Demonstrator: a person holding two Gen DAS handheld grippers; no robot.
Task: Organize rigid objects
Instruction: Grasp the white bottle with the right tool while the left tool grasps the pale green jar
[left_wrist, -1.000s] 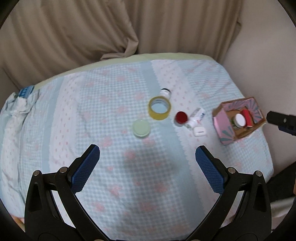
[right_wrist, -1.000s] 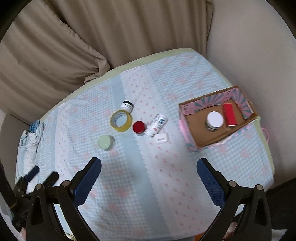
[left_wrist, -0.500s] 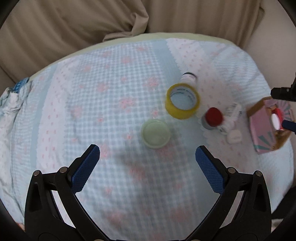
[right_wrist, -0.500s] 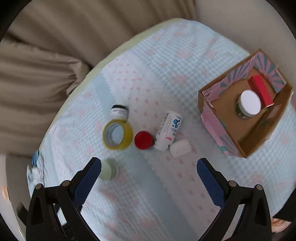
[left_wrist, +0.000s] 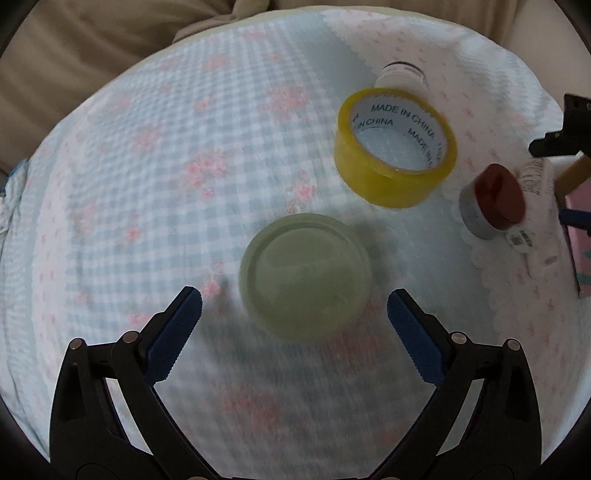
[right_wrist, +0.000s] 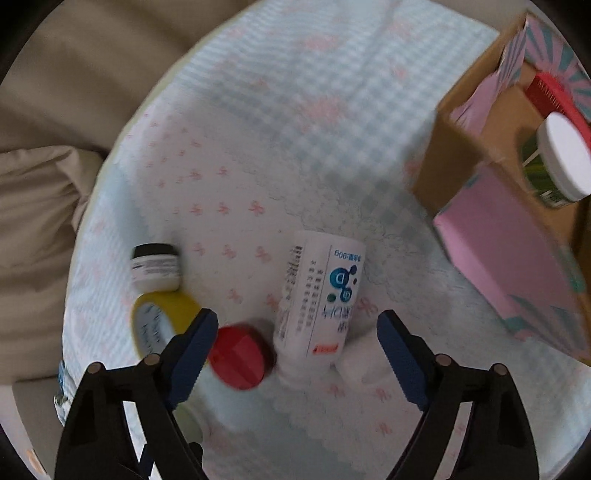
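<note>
Both claws spread wide, left claw (left_wrist: 294, 308) above blurred green lid (left_wrist: 305, 274), right claw (right_wrist: 297, 345) half-hiding white case (right_wrist: 364, 360).

Checked blue-white cloth w/ pink bows (left_wrist: 155, 155), beige curtain behind (right_wrist: 48, 206)

The pink box (left_wrist: 581, 236) is getting cut off by the right edge in the left wrist view, so only a corner is showing. In the right wrist view a blue finger (right_wrist: 192, 354) is hiding part of the yellow tape roll (right_wrist: 162, 317). The small white case (right_wrist: 364, 363) is looking blurry there. The white-lid jar (right_wrist: 557, 162) is sitting half behind the box wall. The green lid (left_wrist: 304, 275) is looking smeared.
</note>
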